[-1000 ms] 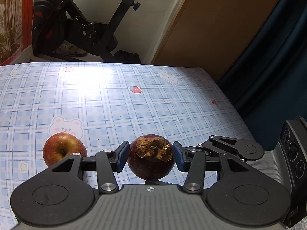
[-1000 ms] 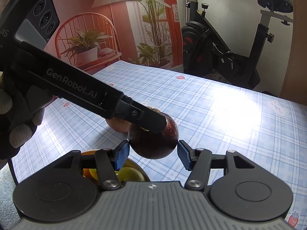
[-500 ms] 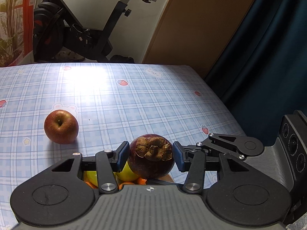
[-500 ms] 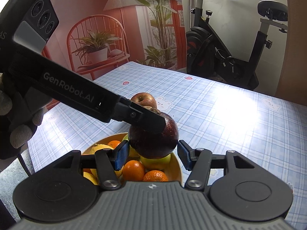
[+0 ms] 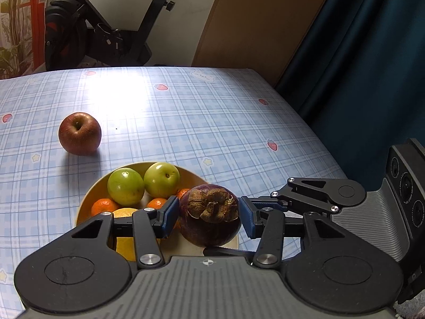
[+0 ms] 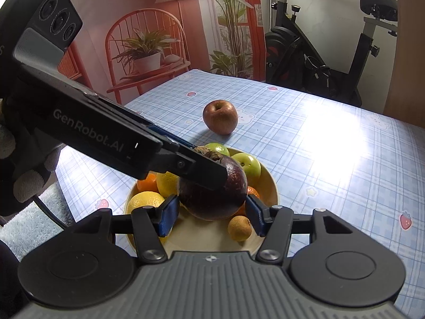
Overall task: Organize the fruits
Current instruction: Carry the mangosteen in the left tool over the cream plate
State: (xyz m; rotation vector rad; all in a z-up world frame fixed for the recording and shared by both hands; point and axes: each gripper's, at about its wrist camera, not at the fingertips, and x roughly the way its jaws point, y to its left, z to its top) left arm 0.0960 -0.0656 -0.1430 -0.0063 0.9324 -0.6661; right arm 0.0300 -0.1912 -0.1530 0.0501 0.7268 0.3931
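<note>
Both tongs close on the same mangosteen: the left tongs squeeze it between their blue pads, and the right tongs pinch it from the other side. The fruit hangs above the near side of the yellow bowl, over oranges, lemons and two green apples. Farther off, a red apple sits alone on the checked bench.

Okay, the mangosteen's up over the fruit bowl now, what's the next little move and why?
Probably lower the mangosteen straight down and open the left gripper. Its pads pinch the fruit above the bowl, seemingly over the bare patch beside the small brown fruit, so it should settle there. The red apple on the table can come after.
</note>
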